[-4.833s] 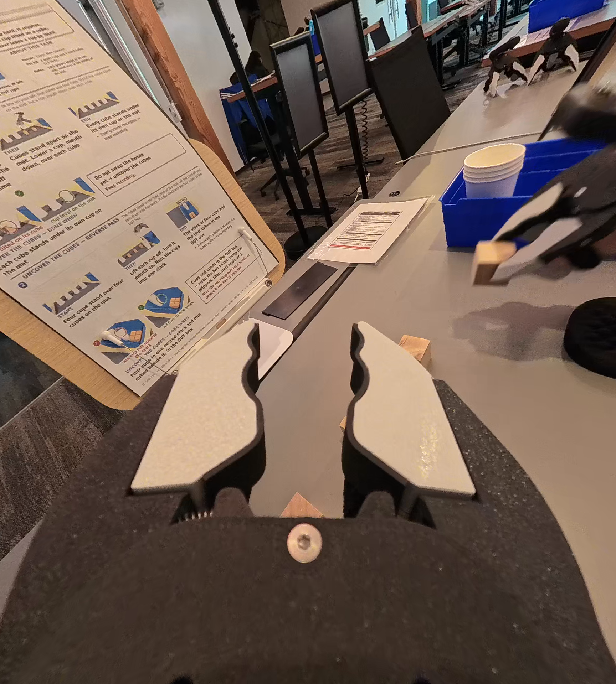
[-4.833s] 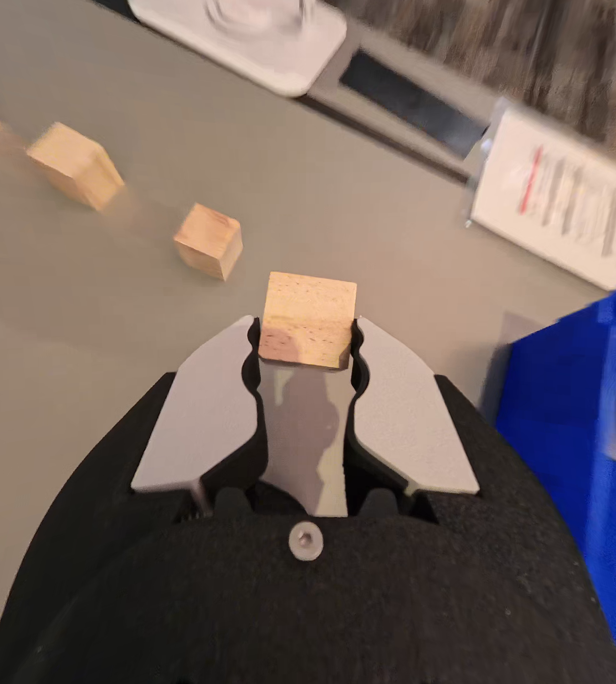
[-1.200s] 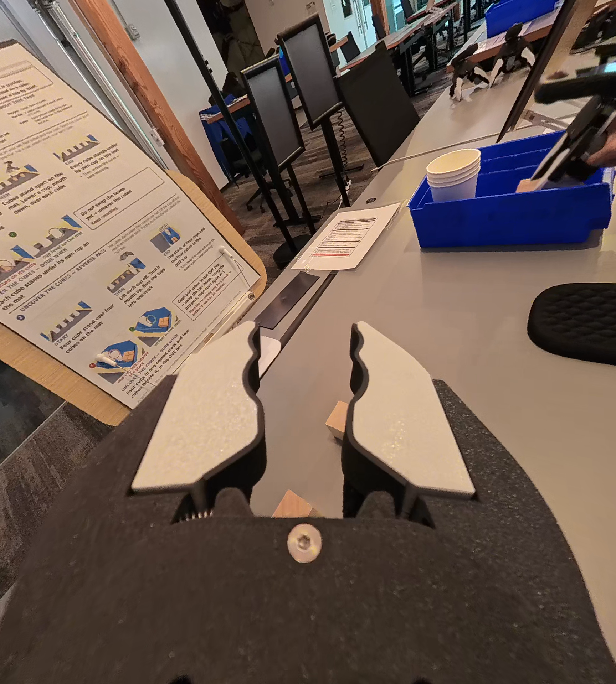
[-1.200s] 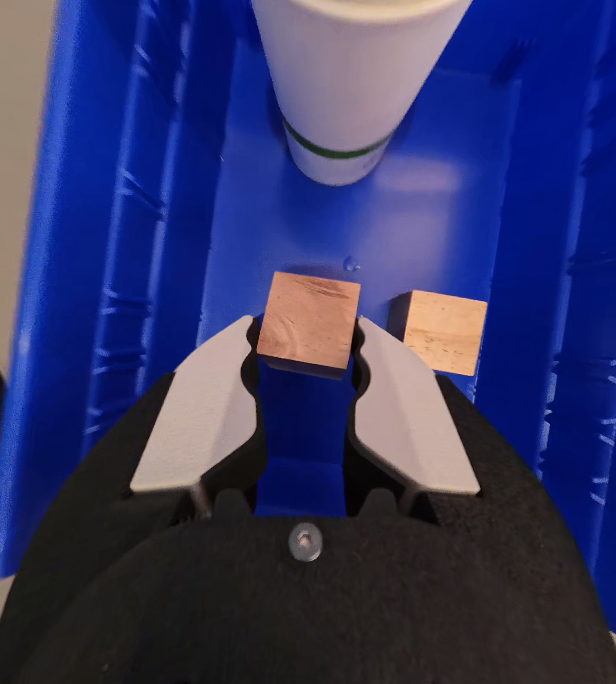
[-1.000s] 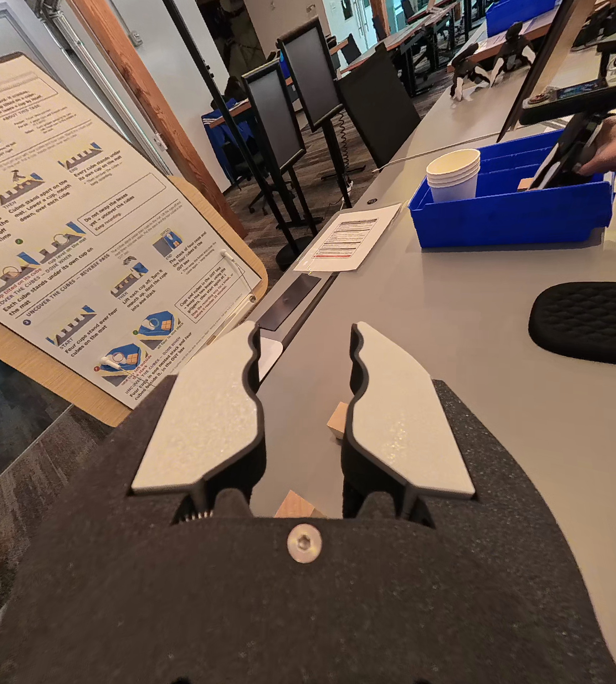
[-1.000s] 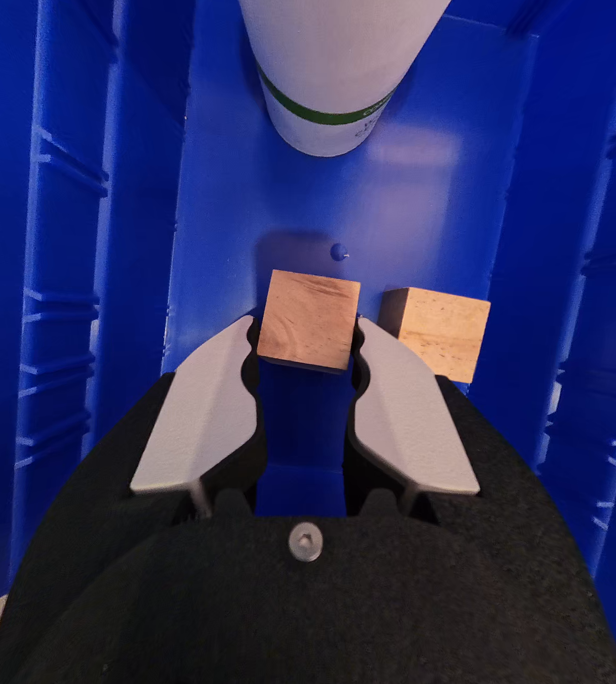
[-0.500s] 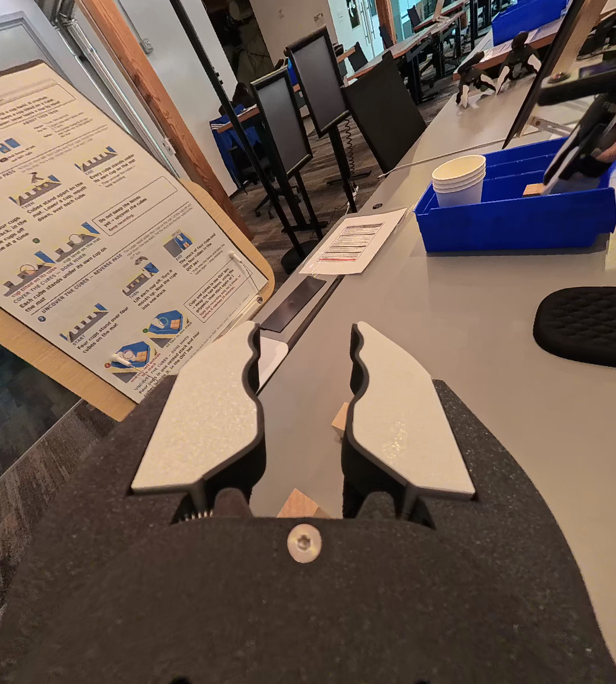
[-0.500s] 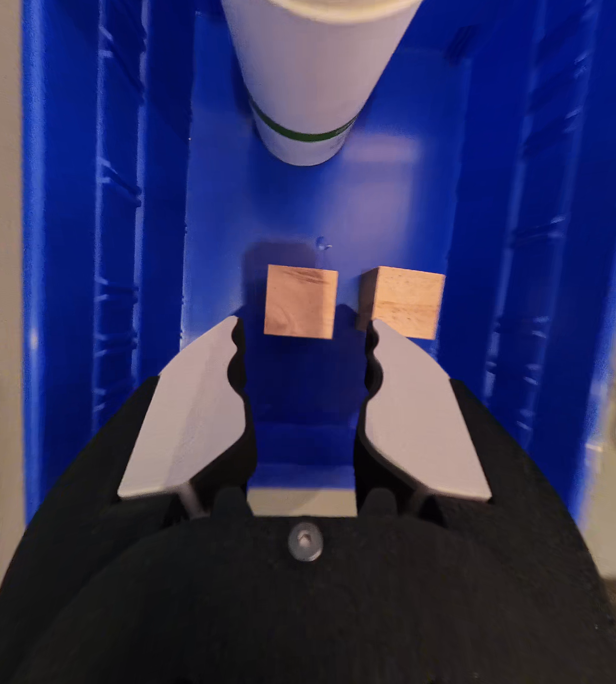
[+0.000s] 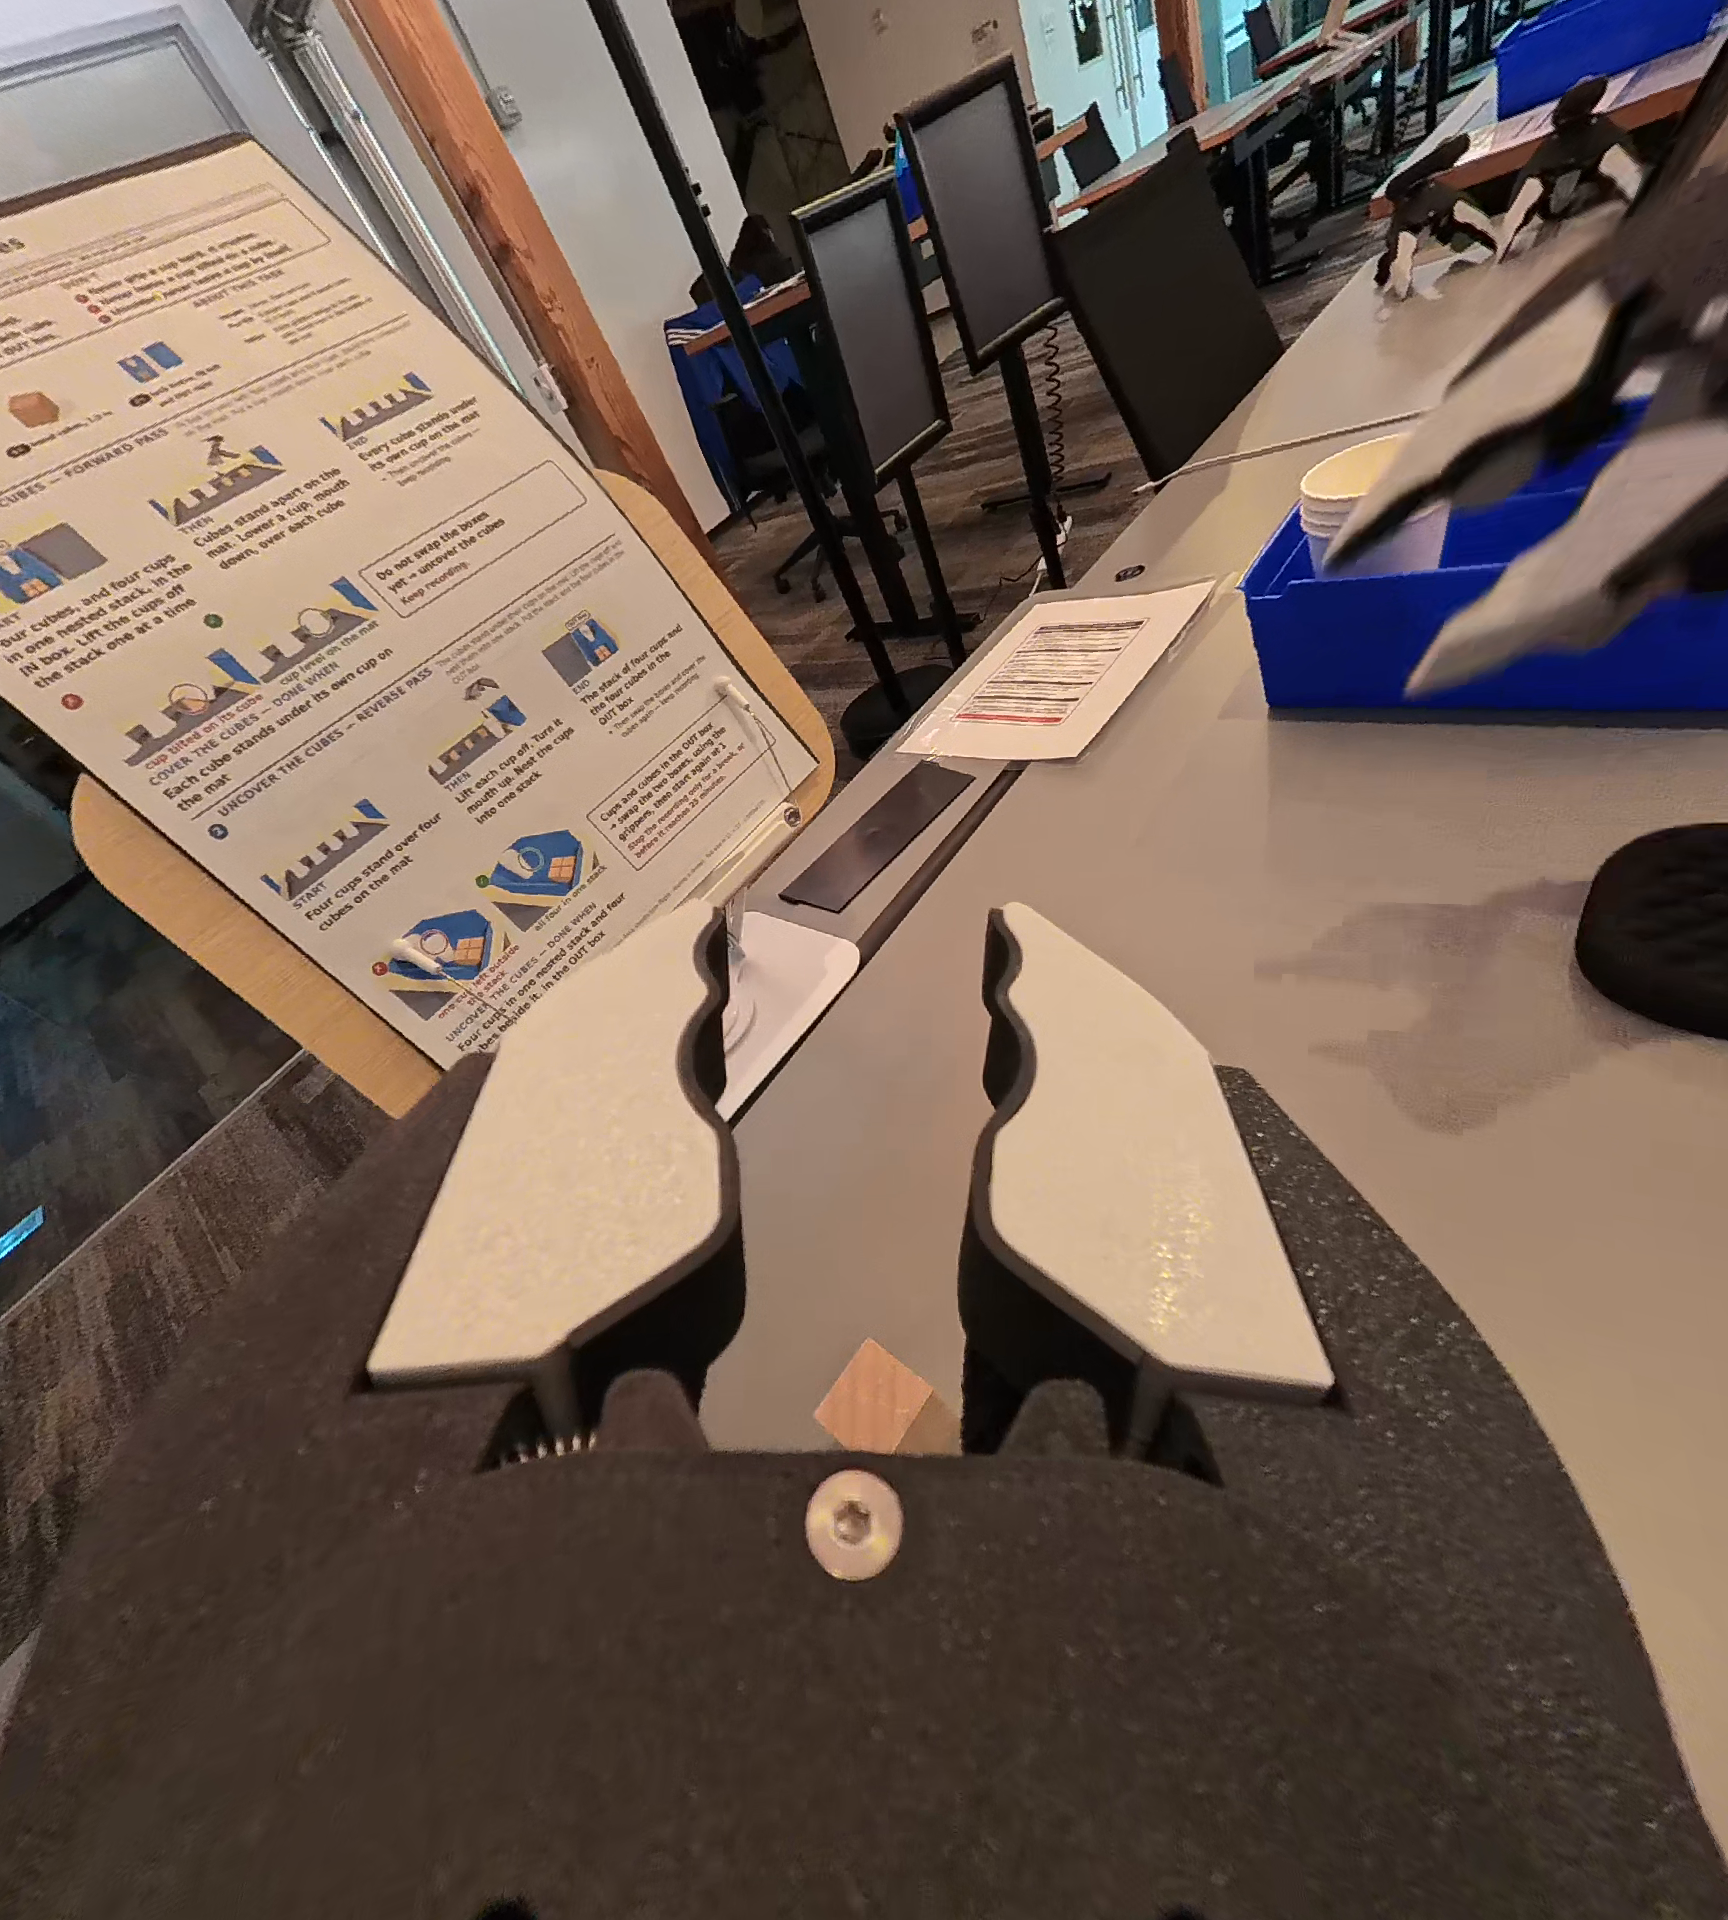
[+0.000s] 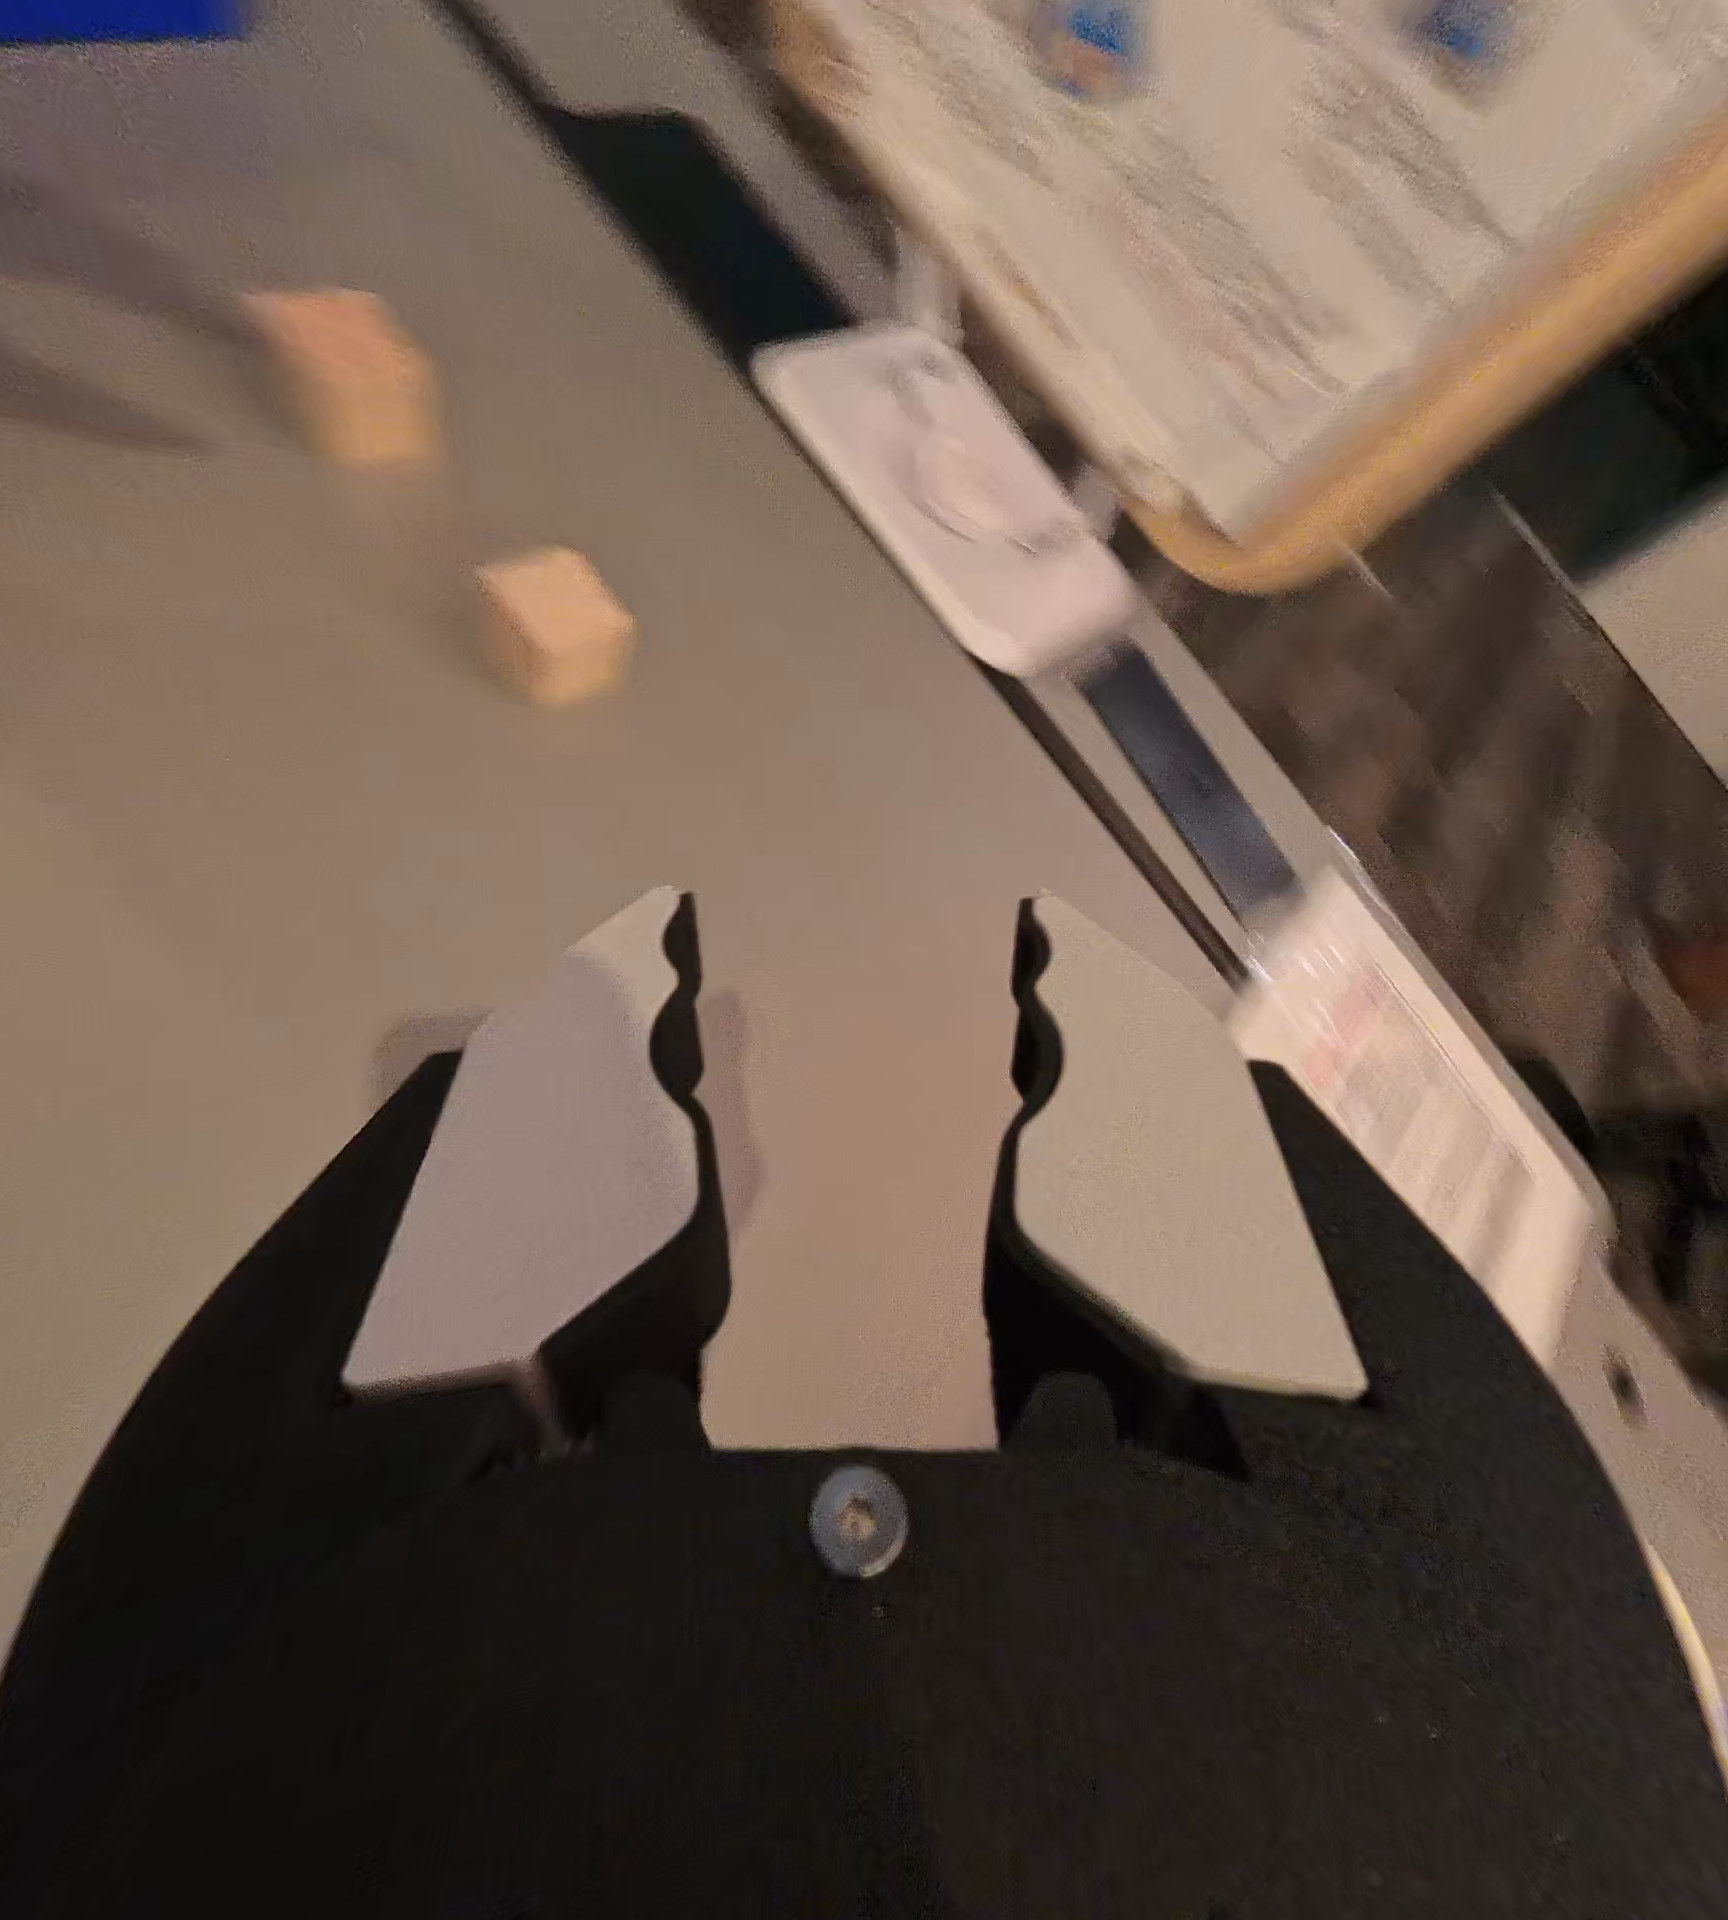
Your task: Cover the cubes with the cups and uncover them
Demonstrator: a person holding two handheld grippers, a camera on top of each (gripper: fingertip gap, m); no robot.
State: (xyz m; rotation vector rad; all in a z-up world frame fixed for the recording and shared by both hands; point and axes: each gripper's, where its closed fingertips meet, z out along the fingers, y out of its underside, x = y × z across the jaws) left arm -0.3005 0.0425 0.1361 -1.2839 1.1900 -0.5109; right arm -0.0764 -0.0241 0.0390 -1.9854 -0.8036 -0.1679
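Observation:
My left gripper [image 9: 852, 920] is open and empty, held low over the grey table, with one wooden cube [image 9: 883, 1397] showing between the bases of its fingers. My right gripper [image 10: 852, 904] is open and empty above the table; it also shows, blurred, in the left wrist view [image 9: 1379, 613] in front of the blue bin [image 9: 1462, 644]. Two wooden cubes [image 10: 553, 623] [image 10: 346, 374] lie on the table ahead and left of it, blurred. A stack of white paper cups [image 9: 1343, 509] stands in the bin's left end.
A large instruction board [image 9: 299, 665] leans at the table's left edge on a white stand base [image 10: 943, 509]. A printed sheet [image 9: 1062, 670] lies by the bin. A black mat [image 9: 1712, 935] lies at right. Monitors and chairs stand beyond the table.
My right gripper let go of its cube in the blue bin beside another cube, opened, then swung out of the bin and back over the table toward the two cubes. The left gripper barely moved.

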